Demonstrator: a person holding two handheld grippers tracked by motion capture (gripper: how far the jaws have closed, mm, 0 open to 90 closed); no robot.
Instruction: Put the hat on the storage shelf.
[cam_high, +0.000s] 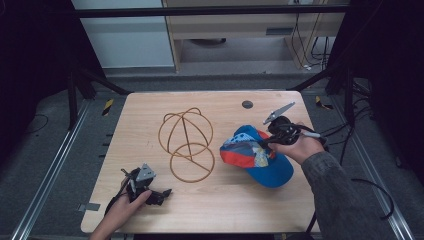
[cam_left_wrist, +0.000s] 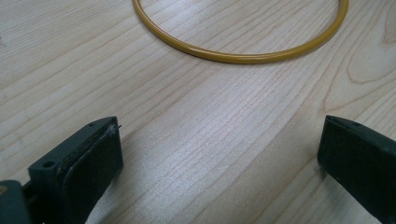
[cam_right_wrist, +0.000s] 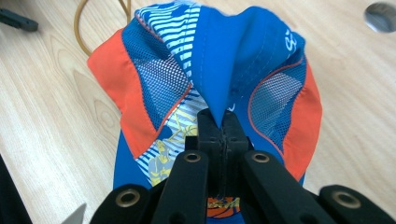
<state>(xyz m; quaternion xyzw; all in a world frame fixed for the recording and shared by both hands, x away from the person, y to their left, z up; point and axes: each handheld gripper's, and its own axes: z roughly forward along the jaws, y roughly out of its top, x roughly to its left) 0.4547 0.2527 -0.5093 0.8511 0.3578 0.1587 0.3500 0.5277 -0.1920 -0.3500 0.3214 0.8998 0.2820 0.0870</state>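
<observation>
A blue and orange cap (cam_high: 260, 157) sat right of centre in the high view, on the wooden table (cam_high: 225, 210), its fabric pinched into a fold between the pressed-together jaws of the right gripper (cam_high: 264, 144), which a hand (cam_high: 300, 147) held at the cap's upper right edge. Just left of the cap, close but apart as far as could be told, stood a golden wire frame (cam_high: 186, 142) of hoops, with bare tabletop between them. At the lower left of the frame the left gripper (cam_high: 162, 192) rested on the table, jaws spread wide and empty, the frame's lowest hoop lying just beyond them.
</observation>
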